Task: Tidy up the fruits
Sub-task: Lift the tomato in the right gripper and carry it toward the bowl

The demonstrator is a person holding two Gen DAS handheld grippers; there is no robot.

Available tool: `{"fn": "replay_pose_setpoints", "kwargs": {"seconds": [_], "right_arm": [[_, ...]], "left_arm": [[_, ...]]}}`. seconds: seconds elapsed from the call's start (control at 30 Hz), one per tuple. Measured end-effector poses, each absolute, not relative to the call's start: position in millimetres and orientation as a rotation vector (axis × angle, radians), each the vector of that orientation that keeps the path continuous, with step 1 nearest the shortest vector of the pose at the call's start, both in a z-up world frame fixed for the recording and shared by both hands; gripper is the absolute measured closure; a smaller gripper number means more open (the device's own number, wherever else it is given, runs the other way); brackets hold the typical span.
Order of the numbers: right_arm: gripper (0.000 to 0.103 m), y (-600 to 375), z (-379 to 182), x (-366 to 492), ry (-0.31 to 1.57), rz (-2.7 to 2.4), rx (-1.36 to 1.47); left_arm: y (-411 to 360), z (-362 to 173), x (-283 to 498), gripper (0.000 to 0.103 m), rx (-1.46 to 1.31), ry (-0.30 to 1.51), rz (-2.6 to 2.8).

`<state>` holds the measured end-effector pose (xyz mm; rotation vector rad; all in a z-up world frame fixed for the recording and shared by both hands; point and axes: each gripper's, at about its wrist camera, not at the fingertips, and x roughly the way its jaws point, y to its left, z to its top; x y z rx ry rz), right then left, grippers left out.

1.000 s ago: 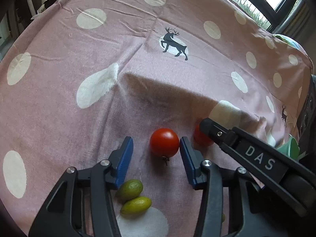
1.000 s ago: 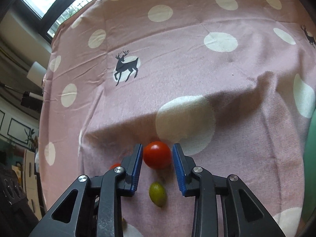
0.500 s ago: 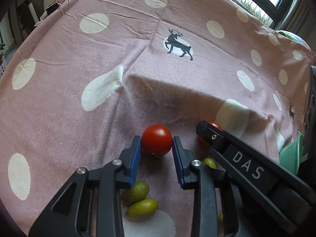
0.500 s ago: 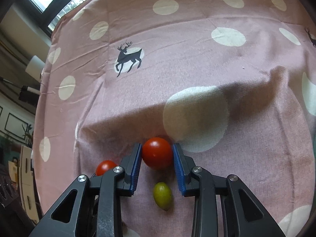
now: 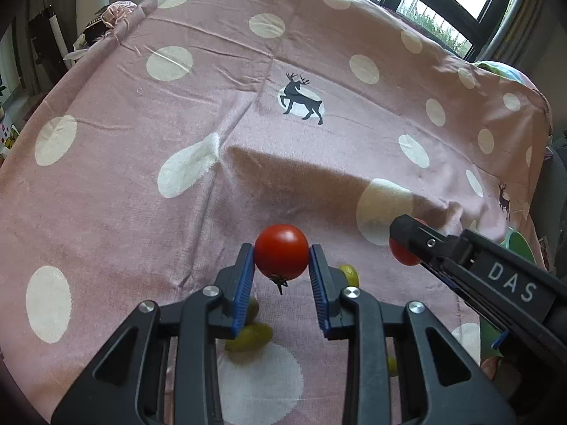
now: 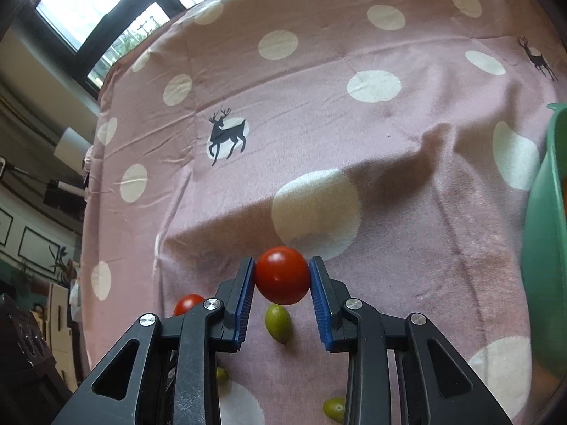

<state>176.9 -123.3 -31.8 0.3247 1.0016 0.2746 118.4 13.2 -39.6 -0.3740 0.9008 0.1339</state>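
Pink dotted cloth (image 5: 248, 184) covers the whole tabletop, prob. there to stop round fruit rolling off. It lies creased and soft, so the small pieces sit where they were left.

Green bowl (image 6: 545, 248) stands at the right edge in the right wrist view, near the work area; likely the drop spot for sorted fruit, tho its inside isn't visible.

Left gripper (image 5: 281, 265) has its blue fingers pinching a red tomato (image 5: 281, 255) at the widest part, stem down, clear of the cloth. Grip across the middle makes sense: a smooth ball slips out otherwise.

Right gripper (image 6: 282, 278) does the same w/ a second tomato (image 6: 282, 275), fingers pressed on both sides, fruit off the cloth. Both hands loaded at once = fewer trips, I'd guess.

Small green olive-like fruits (image 6: 278, 322) remain on the cloth under and around the grippers, apart from the reds, so reds look to be going first.
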Motion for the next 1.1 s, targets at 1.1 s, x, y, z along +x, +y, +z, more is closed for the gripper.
{"fn": "replay_pose_setpoints", "kwargs": {"seconds": [1.1], "right_arm": [[0.070, -213.8, 51.2, 87.6, 0.697, 0.155, 0.453]], "left_arm": [[-57.0, 44.6, 54.5, 0.072, -0.273, 0.664, -0.084]]}}
